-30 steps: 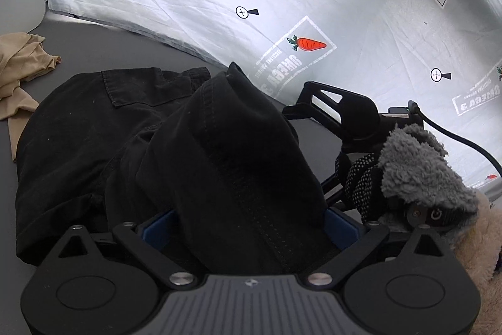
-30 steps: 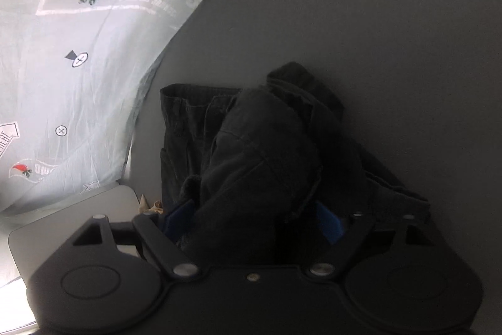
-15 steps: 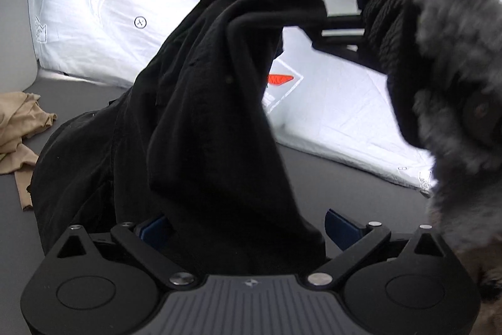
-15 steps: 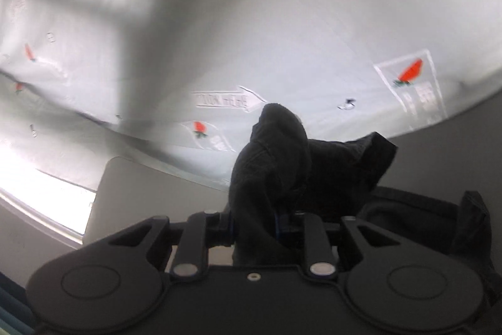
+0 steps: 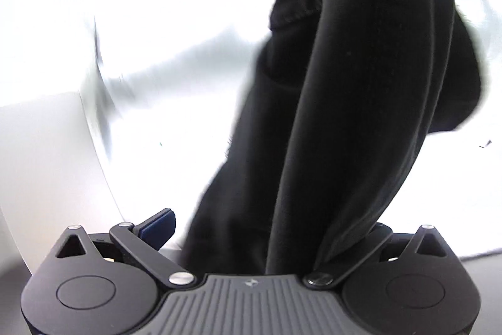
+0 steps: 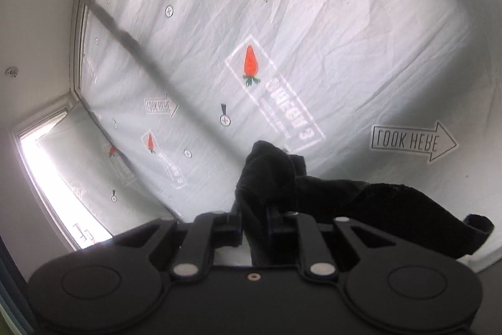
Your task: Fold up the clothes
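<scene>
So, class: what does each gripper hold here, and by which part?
The right gripper is shut on a bunched fold of the black garment. The left gripper stands wide open; the garment drapes between its fingers, unclamped. Which part cannot be told.

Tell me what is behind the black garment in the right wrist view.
Behind the black garment hangs a white printed sheet with strawberries and LOOK HERE arrows. The garment covers part of the sheet; the table is out of view.

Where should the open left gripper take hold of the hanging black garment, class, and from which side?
Probably the thick seamed fold of the garment running down between the left gripper fingers: approach straight ahead and close across it. The right gripper already pinches another bunch.
</scene>
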The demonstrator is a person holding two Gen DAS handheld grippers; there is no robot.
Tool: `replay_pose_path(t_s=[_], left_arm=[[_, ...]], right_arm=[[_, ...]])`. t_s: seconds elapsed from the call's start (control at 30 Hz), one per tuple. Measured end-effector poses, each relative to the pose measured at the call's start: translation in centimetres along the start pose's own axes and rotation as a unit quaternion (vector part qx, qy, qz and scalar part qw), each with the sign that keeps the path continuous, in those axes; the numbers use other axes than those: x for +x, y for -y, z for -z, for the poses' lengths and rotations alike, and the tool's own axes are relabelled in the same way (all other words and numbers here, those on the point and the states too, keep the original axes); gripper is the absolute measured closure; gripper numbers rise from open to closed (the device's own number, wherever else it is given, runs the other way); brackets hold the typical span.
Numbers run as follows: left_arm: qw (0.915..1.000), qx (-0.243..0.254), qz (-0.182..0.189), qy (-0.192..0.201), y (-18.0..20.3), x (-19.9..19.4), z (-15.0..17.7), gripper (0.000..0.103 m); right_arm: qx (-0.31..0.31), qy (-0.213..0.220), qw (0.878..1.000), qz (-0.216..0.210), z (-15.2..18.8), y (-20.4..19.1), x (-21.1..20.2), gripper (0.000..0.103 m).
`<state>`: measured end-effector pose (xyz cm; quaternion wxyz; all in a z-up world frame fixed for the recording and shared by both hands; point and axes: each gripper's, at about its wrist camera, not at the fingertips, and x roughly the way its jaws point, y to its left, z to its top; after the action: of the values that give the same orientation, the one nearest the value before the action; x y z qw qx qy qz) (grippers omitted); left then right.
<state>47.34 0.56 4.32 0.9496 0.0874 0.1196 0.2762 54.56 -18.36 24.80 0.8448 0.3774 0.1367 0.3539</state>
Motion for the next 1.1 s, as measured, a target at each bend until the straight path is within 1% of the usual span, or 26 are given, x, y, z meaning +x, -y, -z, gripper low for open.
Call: replay_pose_path(t_s=[0.1, 0.13, 0.2, 0.23, 0.27, 0.3, 0.37, 0.4, 0.43, 0.47, 0.5, 0.53, 0.57, 0.6, 0.63, 0.67, 0.7, 0.73, 0.77, 0.83, 0.87, 0.93, 0.97, 1.03, 1.1], left_arm=[[0.9989, -0.003, -0.024, 0.041, -2.2, 1.5, -3.1, 0.0], [0.9977, 0.007, -0.034, 0.059, -2.7, 1.6, -4.0, 0.0], [0.9931, 0.025, -0.05, 0.103, -3.9, 0.5, -5.9, 0.0], [0.99, 0.028, -0.056, 0.126, -4.6, -0.4, -6.6, 0.0], [0.989, 0.033, -0.04, 0.139, -5.4, -1.8, -6.9, 0.0], [0.9882, 0.039, -0.018, 0.147, -6.2, -3.2, -7.1, 0.0], [0.988, 0.056, 0.064, 0.129, -7.0, -6.0, -6.5, 0.0], [0.9858, 0.062, 0.117, 0.103, -7.3, -7.2, -5.3, 0.0], [0.98, 0.068, 0.173, 0.071, -7.7, -8.2, -3.8, 0.0], [0.9685, 0.07, 0.239, 0.013, -7.5, -8.7, -1.5, 0.0], [0.948, 0.07, 0.306, -0.053, -7.2, -9.0, 1.2, 0.001], [0.926, 0.07, 0.354, -0.112, -6.8, -9.1, 4.0, 0.001], [0.9055, 0.067, 0.383, -0.17, -6.3, -9.1, 7.4, 0.001], [0.8872, 0.058, 0.396, -0.23, -6.2, -8.6, 11.1, 0.001], [0.8696, 0.049, 0.399, -0.286, -6.0, -8.1, 14.1, 0.002], [0.853, 0.047, 0.4, -0.332, -5.7, -7.9, 16.3, 0.002], [0.8411, 0.047, 0.391, -0.371, -5.9, -7.5, 17.9, 0.004], [0.8381, 0.039, 0.373, -0.396, -6.4, -6.8, 18.9, 0.006], [0.8447, 0.021, 0.352, -0.403, -7.4, -6.0, 19.3, 0.006], [0.8668, -0.019, 0.312, -0.388, -9.9, -3.0, 18.2, 0.005], [0.8764, -0.024, 0.289, -0.384, -10.5, -1.6, 18.2, 0.005], [0.8934, -0.025, 0.24, -0.379, -11.2, 0.9, 18.6, 0.005], [0.901, -0.026, 0.215, -0.376, -11.6, 2.2, 18.8, 0.005], [0.9143, -0.027, 0.166, -0.369, -12.3, 4.8, 19.2, 0.005], [0.9251, -0.027, 0.115, -0.361, -13.0, 7.3, 19.6, 0.005]], right_arm=[[0.01, 0.03, 0.999, -0.01, -2.2, 0.4, -1.0, 0.089], [0.009, 0.041, 0.999, -0.015, -2.7, 0.5, -1.7, 0.089], [0.015, 0.066, 0.997, -0.027, -3.5, 0.7, -3.5, 0.089], [0.01, 0.083, 0.996, -0.038, -3.7, 0.9, -5.2, 0.089], [0.0, 0.097, 0.994, -0.042, -3.7, 1.0, -6.9, 0.089], [-0.01, 0.108, 0.993, -0.043, -3.7, 1.2, -8.7, 0.089], [-0.022, 0.121, 0.992, -0.032, -2.6, 2.7, -13.3, 0.089], [-0.024, 0.121, 0.992, -0.02, -1.8, 3.6, -15.4, 0.089], [-0.022, 0.121, 0.992, 0.009, -0.4, 5.3, -18.2, 0.088], [-0.018, 0.116, 0.992, 0.05, 1.1, 6.9, -20.4, 0.088], [-0.015, 0.109, 0.99, 0.092, 2.6, 8.6, -22.5, 0.088], [-0.004, 0.089, 0.98, 0.18, 4.7, 11.0, -24.4, 0.087], [0.006, 0.067, 0.962, 0.266, 6.7, 13.4, -26.2, 0.087], [0.018, 0.044, 0.936, 0.349, 8.8, 15.9, -28.0, 0.084], [0.046, 0.0, 0.906, 0.422, 11.2, 18.9, -29.5, 0.083], [0.073, -0.044, 0.868, 0.489, 13.5, 21.8, -31.0, 0.083], [0.095, -0.057, 0.847, 0.519, 15.6, 23.4, -32.2, 0.083], [0.117, -0.07, 0.825, 0.549, 17.6, 25.0, -33.4, 0.082], [0.138, -0.082, 0.802, 0.576, 19.7, 26.5, -34.5, 0.082], [0.169, -0.057, 0.806, 0.564, 21.1, 26.9, -35.1, 0.082], [0.184, -0.045, 0.808, 0.557, 21.8, 27.2, -35.4, 0.08], [0.19, -0.038, 0.823, 0.533, 21.6, 27.4, -33.5, 0.062], [0.184, -0.043, 0.831, 0.523, 21.3, 27.6, -32.4, 0.059], [0.156, -0.057, 0.841, 0.516, 20.6, 27.6, -29.5, 0.059], [0.126, -0.069, 0.849, 0.508, 20.3, 27.7, -27.0, 0.058]])
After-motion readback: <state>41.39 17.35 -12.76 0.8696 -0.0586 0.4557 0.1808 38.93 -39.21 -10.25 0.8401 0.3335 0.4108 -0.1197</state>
